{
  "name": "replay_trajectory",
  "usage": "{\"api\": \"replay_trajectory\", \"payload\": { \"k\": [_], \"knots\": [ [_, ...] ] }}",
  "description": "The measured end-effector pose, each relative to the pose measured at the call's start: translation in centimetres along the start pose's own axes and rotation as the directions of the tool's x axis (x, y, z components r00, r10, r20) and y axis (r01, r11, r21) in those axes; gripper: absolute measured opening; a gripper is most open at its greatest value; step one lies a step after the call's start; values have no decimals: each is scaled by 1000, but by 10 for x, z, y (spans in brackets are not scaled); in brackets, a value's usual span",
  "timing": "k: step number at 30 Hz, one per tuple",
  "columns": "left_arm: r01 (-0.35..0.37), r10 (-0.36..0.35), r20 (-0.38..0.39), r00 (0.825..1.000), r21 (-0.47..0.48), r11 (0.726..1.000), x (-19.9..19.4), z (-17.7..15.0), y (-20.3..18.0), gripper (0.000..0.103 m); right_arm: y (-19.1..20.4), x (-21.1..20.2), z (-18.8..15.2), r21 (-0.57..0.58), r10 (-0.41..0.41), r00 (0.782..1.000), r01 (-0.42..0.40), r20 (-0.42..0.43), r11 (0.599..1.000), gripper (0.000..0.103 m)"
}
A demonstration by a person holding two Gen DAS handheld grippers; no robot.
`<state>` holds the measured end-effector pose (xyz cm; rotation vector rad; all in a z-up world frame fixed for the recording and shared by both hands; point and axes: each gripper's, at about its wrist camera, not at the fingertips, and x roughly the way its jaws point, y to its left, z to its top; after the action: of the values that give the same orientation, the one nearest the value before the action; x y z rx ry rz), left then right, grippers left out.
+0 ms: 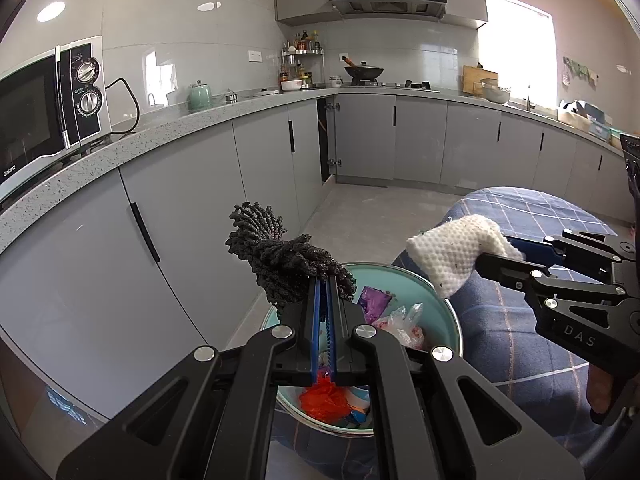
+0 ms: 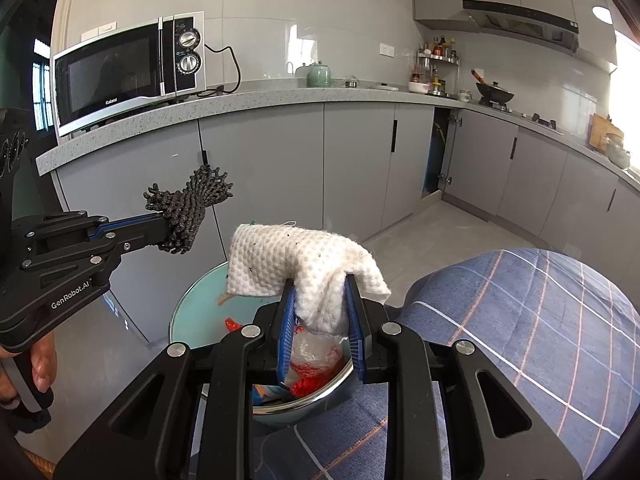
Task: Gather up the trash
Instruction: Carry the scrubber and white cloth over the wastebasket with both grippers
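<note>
Two tongs both loaded. Left tongs [image 1: 324, 280] clenched on a dark knotted rag [image 1: 280, 260], held above the bin [image 1: 448, 320] at its left rim. Right tongs [image 2: 322, 300] grasping a white waffle cloth [image 2: 304, 268], also above the bin. Bin holds plastic scraps [image 1: 400, 320] and stands against the plaid-covered surface [image 2: 540, 320], near grey cabinets [image 1: 180, 220].
</note>
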<state>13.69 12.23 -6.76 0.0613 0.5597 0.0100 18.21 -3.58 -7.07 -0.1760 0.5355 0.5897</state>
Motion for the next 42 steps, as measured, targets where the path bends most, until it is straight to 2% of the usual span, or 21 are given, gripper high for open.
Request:
{"api": "replay_trajectory", "payload": {
  "k": [42],
  "knots": [
    [17,-17,-12,1000,-3,1000,4,-5,-4,4,7,18,-3,-29,2,999,-3,-35,1000,25]
  ]
}}
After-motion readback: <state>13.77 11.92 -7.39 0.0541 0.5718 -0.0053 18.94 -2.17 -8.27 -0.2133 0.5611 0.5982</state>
